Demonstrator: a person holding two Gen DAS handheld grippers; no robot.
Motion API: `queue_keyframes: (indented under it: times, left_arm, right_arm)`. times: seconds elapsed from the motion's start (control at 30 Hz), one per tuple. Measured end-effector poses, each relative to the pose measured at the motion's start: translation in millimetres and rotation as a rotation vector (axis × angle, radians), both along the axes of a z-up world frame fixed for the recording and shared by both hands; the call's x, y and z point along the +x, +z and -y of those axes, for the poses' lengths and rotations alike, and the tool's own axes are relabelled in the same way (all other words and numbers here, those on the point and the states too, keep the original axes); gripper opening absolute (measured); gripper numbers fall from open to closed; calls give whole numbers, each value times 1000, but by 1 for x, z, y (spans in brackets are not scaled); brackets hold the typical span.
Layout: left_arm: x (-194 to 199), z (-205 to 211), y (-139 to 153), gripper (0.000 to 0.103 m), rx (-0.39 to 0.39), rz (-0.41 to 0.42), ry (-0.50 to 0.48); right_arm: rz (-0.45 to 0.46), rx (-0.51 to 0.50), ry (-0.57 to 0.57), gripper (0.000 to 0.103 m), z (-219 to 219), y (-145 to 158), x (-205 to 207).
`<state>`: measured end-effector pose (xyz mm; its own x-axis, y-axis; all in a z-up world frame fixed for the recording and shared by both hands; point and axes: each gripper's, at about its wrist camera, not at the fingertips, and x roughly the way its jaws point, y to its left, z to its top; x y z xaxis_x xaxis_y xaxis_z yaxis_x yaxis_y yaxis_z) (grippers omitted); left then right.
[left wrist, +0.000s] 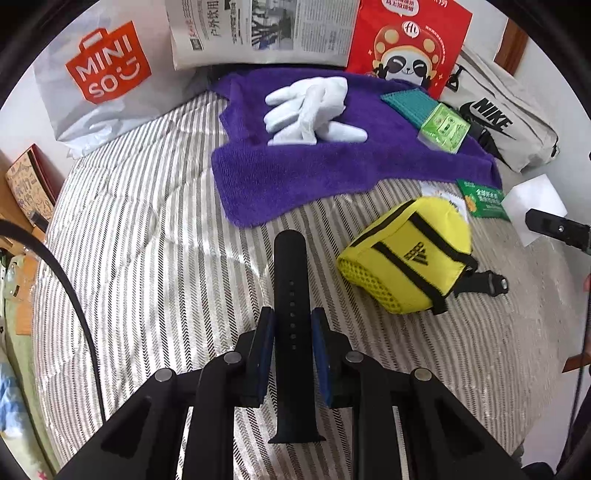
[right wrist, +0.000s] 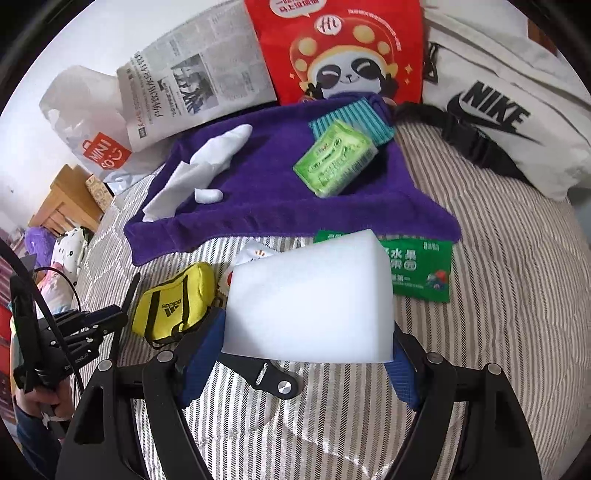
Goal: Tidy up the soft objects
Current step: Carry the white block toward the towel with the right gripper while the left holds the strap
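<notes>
My left gripper (left wrist: 292,325) is shut on a black rubber watch strap (left wrist: 291,295) and holds it above the striped bedding (left wrist: 147,258). My right gripper (right wrist: 308,332) is shut on a white foam sponge block (right wrist: 310,295), which also shows in the left wrist view (left wrist: 535,195). A purple towel (left wrist: 295,173) lies ahead with white gloves (left wrist: 310,110), a teal cloth (left wrist: 406,105) and a green tissue pack (left wrist: 445,127) on it. A yellow Adidas pouch (left wrist: 406,254) lies right of the strap.
A Miniso bag (left wrist: 99,74), a newspaper (left wrist: 258,29), a red panda bag (left wrist: 410,40) and a white Nike bag (left wrist: 506,122) line the back. A green sachet (right wrist: 421,273) and a black strap piece with a buckle (right wrist: 269,376) lie on the bedding.
</notes>
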<state>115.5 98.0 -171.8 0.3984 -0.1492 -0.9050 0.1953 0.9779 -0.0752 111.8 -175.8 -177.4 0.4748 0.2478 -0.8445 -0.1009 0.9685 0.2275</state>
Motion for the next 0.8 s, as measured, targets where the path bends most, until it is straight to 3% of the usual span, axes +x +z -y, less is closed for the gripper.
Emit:
queue_keyframes:
  times: [0.43, 0.8]
  left_arm:
    - [19, 5, 44, 20, -21, 60, -4]
    - [61, 20, 63, 20, -41, 102, -23]
  right_arm:
    - [44, -5, 36, 79, 6, 14, 16]
    - [94, -12, 60, 79, 3, 30, 42]
